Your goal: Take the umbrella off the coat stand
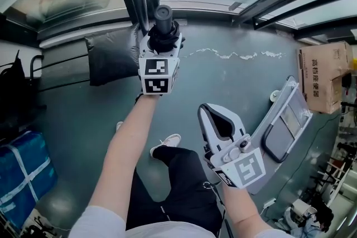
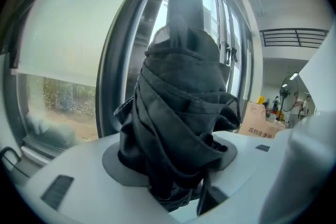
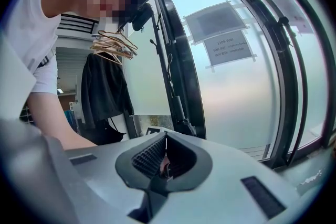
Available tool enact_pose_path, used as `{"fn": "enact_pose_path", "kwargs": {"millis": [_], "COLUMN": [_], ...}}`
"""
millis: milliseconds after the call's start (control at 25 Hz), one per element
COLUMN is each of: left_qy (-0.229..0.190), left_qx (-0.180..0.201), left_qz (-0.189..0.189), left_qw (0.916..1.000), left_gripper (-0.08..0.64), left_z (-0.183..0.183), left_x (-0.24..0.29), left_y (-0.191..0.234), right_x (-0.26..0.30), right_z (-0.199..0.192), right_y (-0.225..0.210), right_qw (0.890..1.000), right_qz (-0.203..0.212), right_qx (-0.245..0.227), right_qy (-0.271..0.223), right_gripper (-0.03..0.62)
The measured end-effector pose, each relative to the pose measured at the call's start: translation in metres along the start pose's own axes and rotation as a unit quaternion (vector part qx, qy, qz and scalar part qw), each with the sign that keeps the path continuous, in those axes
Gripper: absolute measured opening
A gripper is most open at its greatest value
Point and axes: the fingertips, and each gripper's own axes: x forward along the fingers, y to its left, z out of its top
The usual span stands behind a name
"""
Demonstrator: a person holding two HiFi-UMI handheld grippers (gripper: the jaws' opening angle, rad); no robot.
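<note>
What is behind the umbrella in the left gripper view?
A dark window frame rises behind the umbrella, with pale glass to its left. The umbrella covers the middle part of the frame, so whatever lies straight behind its folds cannot be seen.

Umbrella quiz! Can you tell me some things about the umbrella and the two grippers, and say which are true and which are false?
1. The left gripper is holding the umbrella. True.
2. The umbrella is opened out wide. False: it is folded up, its dark cloth bunched between the jaws.
3. The right gripper is holding a hanger. False: its jaws are together with nothing between them.
4. A cardboard box shows at the right of the head view. True.
</note>
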Motion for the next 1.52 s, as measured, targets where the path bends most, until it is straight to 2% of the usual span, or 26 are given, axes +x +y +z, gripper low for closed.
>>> {"fn": "enact_pose_path", "kwargs": {"millis": [360, 600, 800, 1240, 1520], "left_qy": [-0.007, 0.004, 0.012, 0.034, 0.035], "left_qx": [0.037, 0.046, 0.064, 0.096, 0.1], "left_qz": [-0.023, -0.033, -0.042, -0.101, -0.11], "left_qw": [0.999, 0.9984, 0.997, 0.9896, 0.9882], "left_gripper": [0.267, 0.267, 0.267, 0.267, 0.265], "left_z": [0.02, 0.038, 0.059, 0.092, 0.115], "left_x": [-0.04, -0.067, -0.077, -0.099, -0.106], "left_y": [0.004, 0.007, 0.012, -0.02, -0.034], "right_x": [0.0, -0.007, -0.003, -0.012, -0.026], "right_z": [0.018, 0.038, 0.058, 0.101, 0.119], "right_y": [0.021, 0.032, 0.05, 0.066, 0.067], "right_qw": [1.0, 0.999, 0.999, 0.998, 0.997], "right_qz": [-0.021, -0.04, -0.038, -0.053, -0.063], "right_qx": [0.002, 0.001, -0.003, 0.006, 0.014], "right_qy": [-0.009, -0.017, -0.023, -0.036, -0.04], "right_gripper": [0.02, 0.02, 0.02, 0.02, 0.02]}}
